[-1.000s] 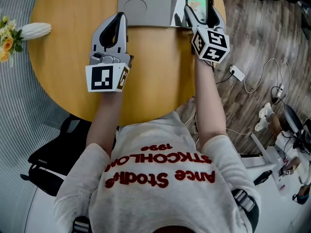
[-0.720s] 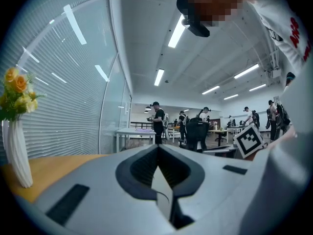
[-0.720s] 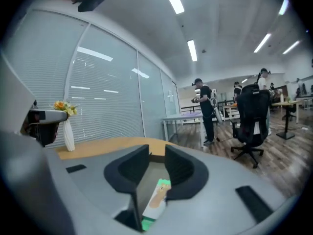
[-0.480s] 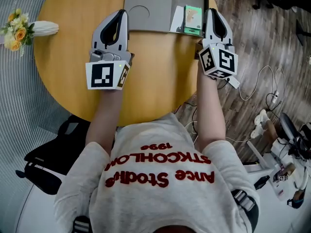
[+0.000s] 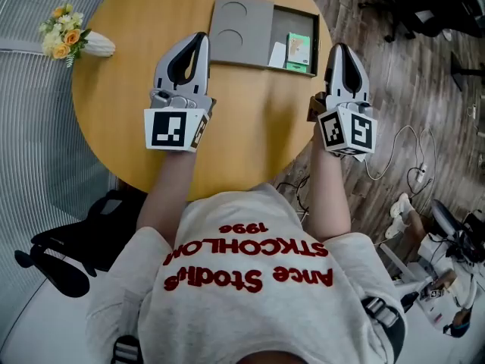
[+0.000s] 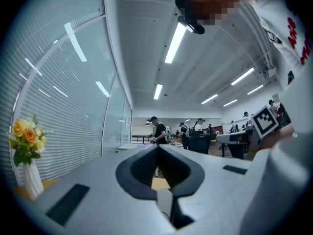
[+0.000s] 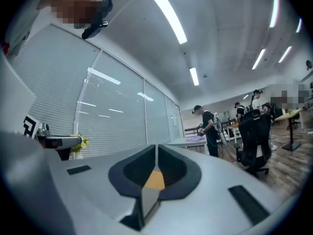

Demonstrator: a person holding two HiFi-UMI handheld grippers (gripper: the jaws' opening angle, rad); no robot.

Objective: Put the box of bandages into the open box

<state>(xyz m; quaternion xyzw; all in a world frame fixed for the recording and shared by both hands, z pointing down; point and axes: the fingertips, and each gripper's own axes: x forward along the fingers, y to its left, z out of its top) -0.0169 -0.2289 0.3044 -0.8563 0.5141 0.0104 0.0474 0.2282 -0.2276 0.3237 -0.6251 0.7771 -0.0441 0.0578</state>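
Note:
The green box of bandages (image 5: 298,51) lies inside the open grey box (image 5: 303,23) at the far side of the round wooden table (image 5: 250,135). Beside it the box's grey lid (image 5: 239,31) lies flat. My right gripper (image 5: 342,48) is at the table's right edge, just right of the open box, its jaws shut with nothing between them (image 7: 156,149). My left gripper (image 5: 197,39) rests on the table left of the lid, also shut and empty (image 6: 157,148). Both gripper views look up across the room and show none of the task's objects.
A white vase of flowers (image 5: 72,40) lies at the table's far left edge. Right of the table, cables and a power strip (image 5: 409,188) are on the wooden floor. Several people (image 7: 208,129) and office chairs (image 7: 254,141) are far across the room.
My right gripper let go of the bandage box, which now lies in the open box. It shut and pulled back to the table's right edge. The left gripper stayed put.

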